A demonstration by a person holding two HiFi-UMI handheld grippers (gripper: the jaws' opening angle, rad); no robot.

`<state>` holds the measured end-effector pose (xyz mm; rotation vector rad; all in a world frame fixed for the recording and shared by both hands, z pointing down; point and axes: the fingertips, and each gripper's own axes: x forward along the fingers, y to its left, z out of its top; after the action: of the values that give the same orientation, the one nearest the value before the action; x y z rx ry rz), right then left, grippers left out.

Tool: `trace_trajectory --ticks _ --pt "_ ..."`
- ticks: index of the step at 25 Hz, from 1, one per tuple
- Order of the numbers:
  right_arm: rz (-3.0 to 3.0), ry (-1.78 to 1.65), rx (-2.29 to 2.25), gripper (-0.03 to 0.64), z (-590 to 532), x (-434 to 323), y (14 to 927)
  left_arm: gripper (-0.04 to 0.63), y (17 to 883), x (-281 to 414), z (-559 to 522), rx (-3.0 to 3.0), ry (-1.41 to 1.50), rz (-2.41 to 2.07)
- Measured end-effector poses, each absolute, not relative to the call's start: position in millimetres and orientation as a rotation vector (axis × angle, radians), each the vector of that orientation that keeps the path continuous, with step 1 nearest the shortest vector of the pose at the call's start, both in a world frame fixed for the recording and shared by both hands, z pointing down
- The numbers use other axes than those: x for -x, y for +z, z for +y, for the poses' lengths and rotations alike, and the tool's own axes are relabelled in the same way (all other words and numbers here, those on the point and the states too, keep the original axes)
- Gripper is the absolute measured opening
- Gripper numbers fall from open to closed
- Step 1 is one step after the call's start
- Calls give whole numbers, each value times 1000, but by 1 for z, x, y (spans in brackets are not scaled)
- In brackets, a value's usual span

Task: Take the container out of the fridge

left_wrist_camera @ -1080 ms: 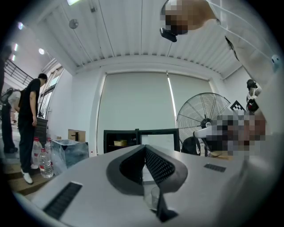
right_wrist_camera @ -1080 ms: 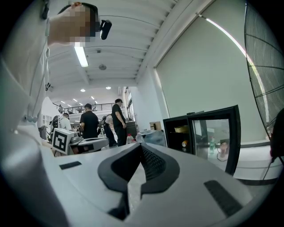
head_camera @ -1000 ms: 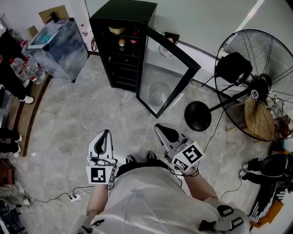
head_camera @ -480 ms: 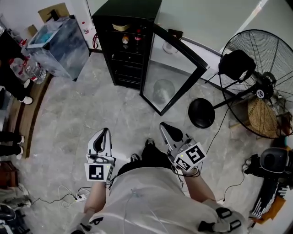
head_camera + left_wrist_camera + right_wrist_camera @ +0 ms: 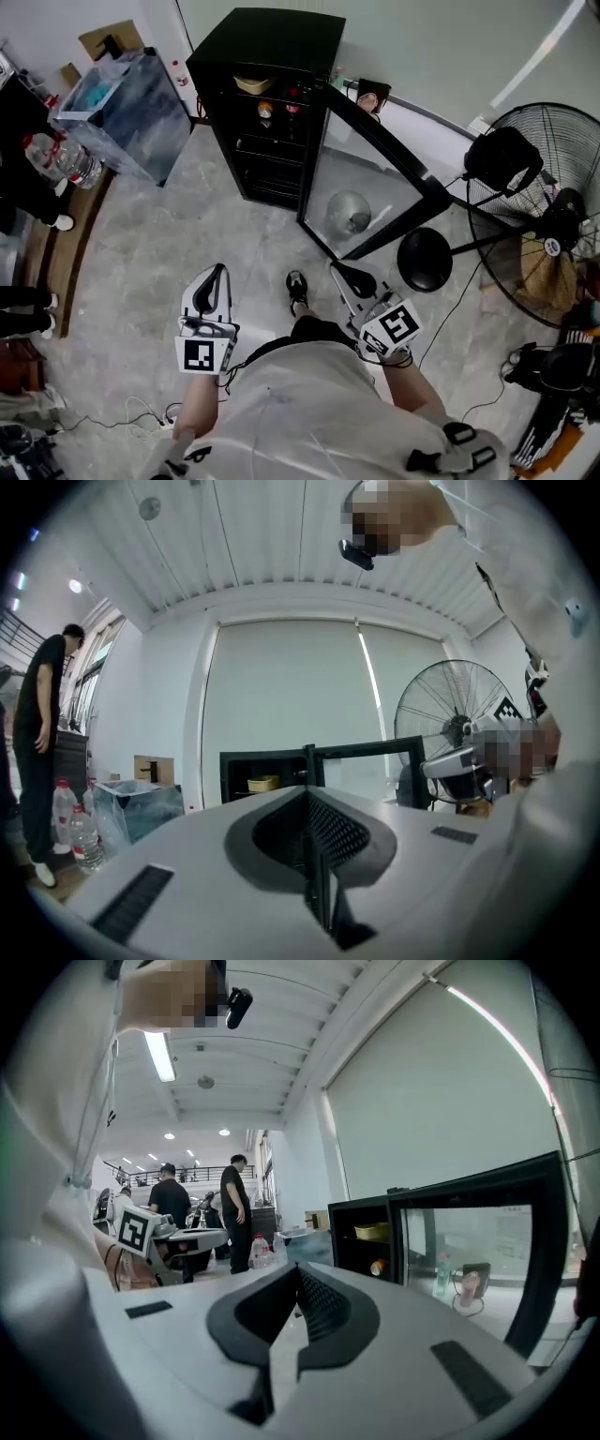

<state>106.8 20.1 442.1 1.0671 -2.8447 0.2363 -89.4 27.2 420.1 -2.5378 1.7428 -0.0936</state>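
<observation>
A black fridge stands ahead with its glass door swung open to the right. On its top shelf sits a tan container, also seen in the left gripper view as container and in the right gripper view as container. Both grippers are held low in front of my body, well short of the fridge. My left gripper is shut with nothing in it, and its jaws meet in the left gripper view. My right gripper is also shut and empty, as right gripper shows.
Two small drinks stand on the shelf below the container. A big floor fan with a round base stands right of the door. A clear plastic bin, water bottles and a standing person are at the left.
I have stepped toward the fridge, which now sits nearer and larger in the head view. One shoe shows ahead of my body. Both grippers have stayed shut and level.
</observation>
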Motion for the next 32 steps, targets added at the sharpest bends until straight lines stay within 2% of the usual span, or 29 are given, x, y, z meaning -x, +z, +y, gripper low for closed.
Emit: trace_trajectory --ticks 11,32 --pt "-2908 263 -909 14 -112 -90 433 9 392 104 -93 2431 -92 1874" --pt "-2831 184 -945 14 -178 -37 424 9 391 139 -177 2508 -46 1761"
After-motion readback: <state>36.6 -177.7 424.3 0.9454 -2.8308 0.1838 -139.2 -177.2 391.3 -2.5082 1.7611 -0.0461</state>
